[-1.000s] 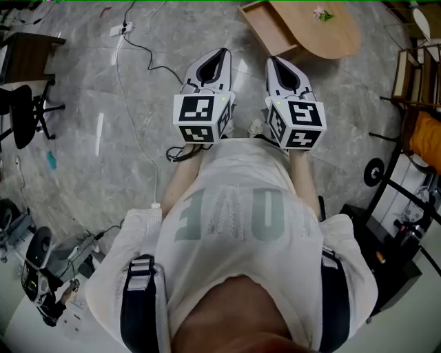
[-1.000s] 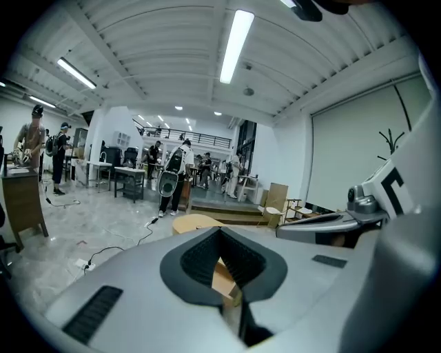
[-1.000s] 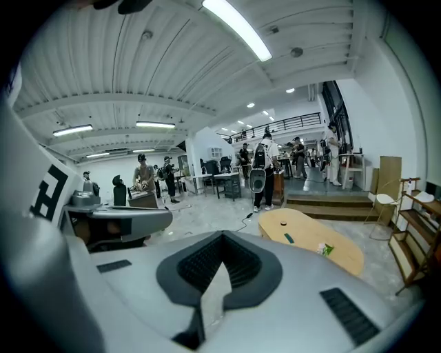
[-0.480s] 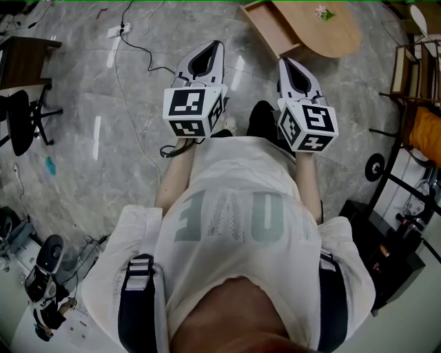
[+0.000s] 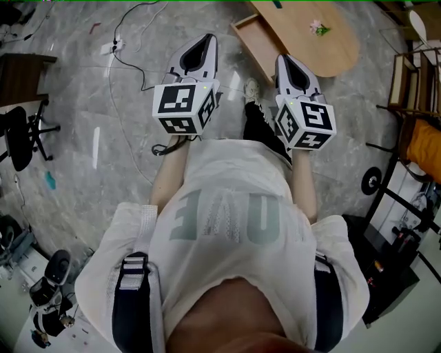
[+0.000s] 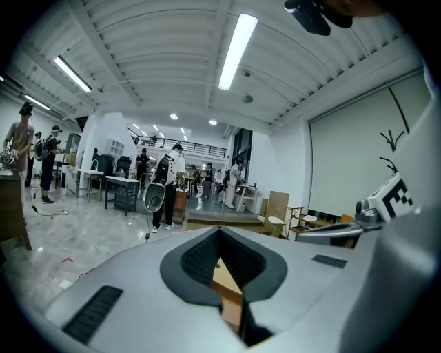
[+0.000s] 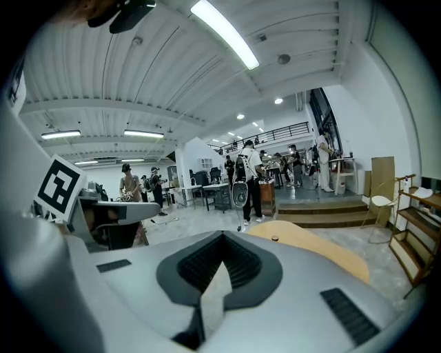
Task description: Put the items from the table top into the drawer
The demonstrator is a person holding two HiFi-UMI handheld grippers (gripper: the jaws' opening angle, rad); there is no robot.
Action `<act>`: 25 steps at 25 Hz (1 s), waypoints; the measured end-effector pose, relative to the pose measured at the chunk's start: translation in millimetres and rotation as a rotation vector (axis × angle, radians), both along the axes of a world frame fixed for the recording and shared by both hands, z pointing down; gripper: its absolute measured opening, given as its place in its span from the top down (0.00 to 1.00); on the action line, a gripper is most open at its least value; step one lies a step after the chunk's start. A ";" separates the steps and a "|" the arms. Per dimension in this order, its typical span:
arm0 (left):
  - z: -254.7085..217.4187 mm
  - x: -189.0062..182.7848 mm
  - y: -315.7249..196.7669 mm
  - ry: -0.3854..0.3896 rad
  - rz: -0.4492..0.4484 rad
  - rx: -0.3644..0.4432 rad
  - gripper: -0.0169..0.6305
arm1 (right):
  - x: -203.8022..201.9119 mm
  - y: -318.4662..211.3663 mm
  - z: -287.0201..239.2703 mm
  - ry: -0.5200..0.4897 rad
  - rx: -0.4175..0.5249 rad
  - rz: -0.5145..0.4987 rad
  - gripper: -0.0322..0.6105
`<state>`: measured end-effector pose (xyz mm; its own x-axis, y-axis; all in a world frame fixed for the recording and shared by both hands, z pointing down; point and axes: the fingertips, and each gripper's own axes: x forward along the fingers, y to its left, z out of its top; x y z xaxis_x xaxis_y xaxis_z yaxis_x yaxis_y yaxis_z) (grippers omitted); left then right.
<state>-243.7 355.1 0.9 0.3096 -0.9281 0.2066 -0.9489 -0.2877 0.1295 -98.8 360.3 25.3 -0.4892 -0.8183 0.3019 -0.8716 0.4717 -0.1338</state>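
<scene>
Currently, by count in the head view: two grippers, one oval wooden table (image 5: 334,45), one drawer (image 5: 258,41), and two small things on the table top.

The drawer stands pulled out at the table's left end and shows between the two gripper noses. The pink-and-green item (image 5: 318,28) lies mid-top, toward the table's rounded right end. The green item (image 5: 276,3) sits nearer the drawer end and is cut off by the picture's upper edge. The right gripper view shows only one small dark round thing (image 7: 274,238) on the top, and I cannot match it to either item.

Pose: the left gripper (image 5: 208,39) and right gripper (image 5: 282,59) are held out ahead of the person's white shirt (image 5: 227,227). They are side by side, apart, with noses toward the table and tilted slightly below level. The left cube (image 5: 181,109) and right cube (image 5: 305,123) sit at the near ends, markers facing up.

Jaws: in the left gripper view the tips meet, and a wood-coloured surface shows through the slot behind them. The right gripper view shows the same closed pair, with a pale surface in the slot. Neither pair clamps anything.

Hidden: both hands lie under the cubes, so only the forearms show. The items are too small to identify. One shoe (image 5: 253,88) shows between the grippers.
</scene>
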 end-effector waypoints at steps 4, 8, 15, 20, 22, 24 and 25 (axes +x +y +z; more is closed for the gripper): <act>-0.6 22.5 -68.5 -0.005 0.019 0.007 0.96 | 9.4 -76.9 -2.9 0.011 0.028 -0.021 0.94; -9.8 41.5 -146.5 0.007 0.006 0.024 0.96 | 24.2 -154.8 -12.7 0.040 0.054 -0.032 0.94; -36.5 63.9 -238.1 0.010 0.000 0.072 0.96 | 39.7 -244.3 -27.7 0.053 0.062 -0.048 0.94; -36.5 58.4 -274.4 0.021 0.041 0.060 0.96 | 32.5 -275.2 -31.5 0.038 0.050 -0.014 0.94; -36.1 62.6 -287.2 0.030 0.066 0.053 0.96 | 36.9 -286.2 -36.6 0.027 0.061 0.020 0.94; -36.3 65.4 -296.3 0.027 0.091 0.051 0.96 | 39.8 -293.4 -40.7 0.019 0.074 0.051 0.94; -35.4 66.0 -300.0 0.025 0.100 0.048 0.96 | 40.4 -295.9 -40.6 0.019 0.076 0.060 0.94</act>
<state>-177.7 55.1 -34.5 0.4058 -0.9009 0.1538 -0.9118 -0.3873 0.1366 -58.4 64.4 -15.3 -0.4333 -0.8668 0.2470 -0.9006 0.4267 -0.0825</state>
